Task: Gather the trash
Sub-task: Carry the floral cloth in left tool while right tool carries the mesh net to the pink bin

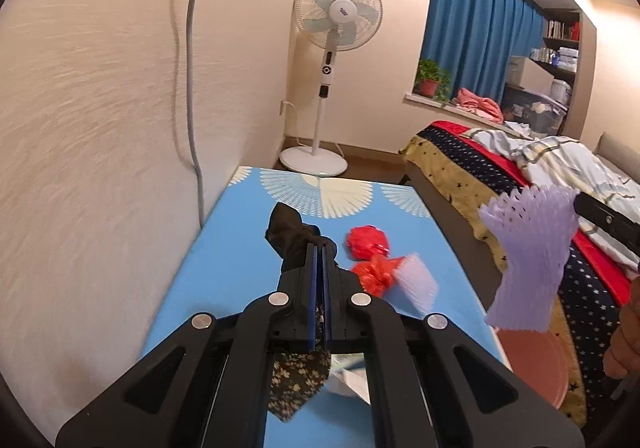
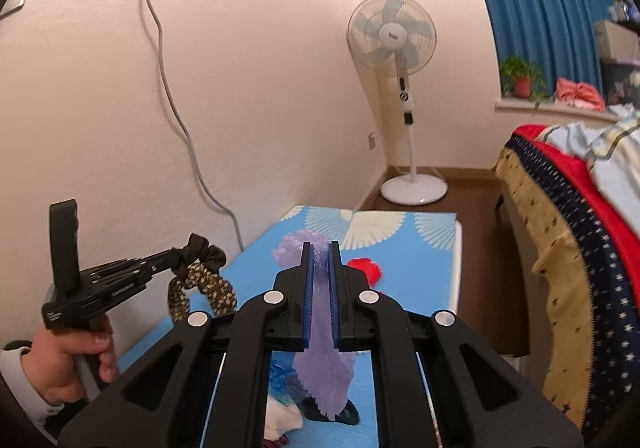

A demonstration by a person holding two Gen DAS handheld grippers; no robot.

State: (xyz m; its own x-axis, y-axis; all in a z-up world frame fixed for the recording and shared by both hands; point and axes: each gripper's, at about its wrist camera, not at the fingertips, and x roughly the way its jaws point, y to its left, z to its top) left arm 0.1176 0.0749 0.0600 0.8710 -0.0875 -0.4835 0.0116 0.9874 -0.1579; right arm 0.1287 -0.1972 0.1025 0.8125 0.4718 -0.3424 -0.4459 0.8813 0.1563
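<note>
Between the right tool's (image 2: 320, 252) pads, purple foam net (image 2: 326, 364).

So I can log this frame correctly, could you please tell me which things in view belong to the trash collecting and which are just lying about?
Part of the job:
- left gripper, shut on the dark scrunchie
- right gripper, shut on the purple foam net
- red crumpled wrappers on the blue table

Just lying about:
- standing fan
- potted plant
- bed
</note>
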